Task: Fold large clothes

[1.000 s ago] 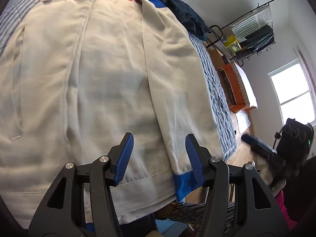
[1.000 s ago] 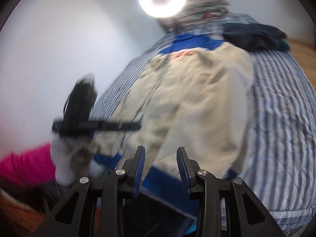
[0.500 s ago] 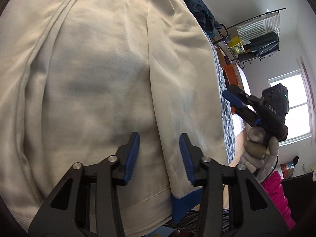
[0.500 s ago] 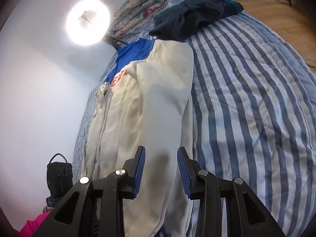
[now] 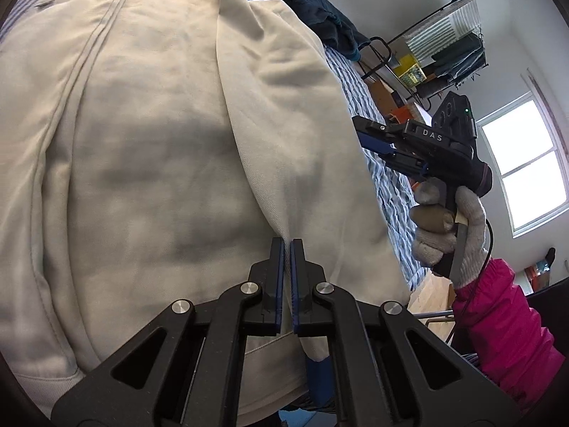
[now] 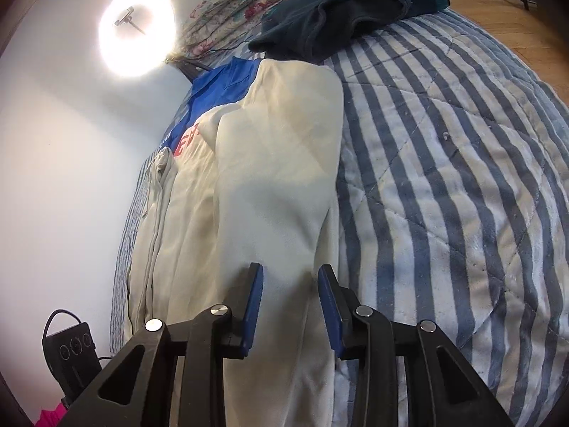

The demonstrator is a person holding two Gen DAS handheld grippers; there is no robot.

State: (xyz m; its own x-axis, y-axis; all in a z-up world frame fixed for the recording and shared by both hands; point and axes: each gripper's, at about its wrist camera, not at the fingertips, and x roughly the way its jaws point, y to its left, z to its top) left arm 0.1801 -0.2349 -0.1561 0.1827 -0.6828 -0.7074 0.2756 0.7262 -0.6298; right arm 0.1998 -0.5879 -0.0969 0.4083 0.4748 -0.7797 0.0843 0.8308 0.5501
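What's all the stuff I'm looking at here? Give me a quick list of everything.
cream jacket: one, cream with blue collar and red letters, spread along the bed, sleeve folded over its front
striped quilt: one, blue and white, covering the bed
dark garment: one, dark teal, heaped at the far end of the bed
floral bedding: one folded stack, pale floral, against the wall
ring light: one, white, lit, by the wall
metal rack: one, black, holding folded items, near the window
window: one, bright, on the right wall
left gripper: black with blue pads, jaws nearly closed at the sleeve's edge
right gripper: black with blue pads, open over the sleeve
gloved hand: one, grey glove, pink sleeve, holding the right gripper
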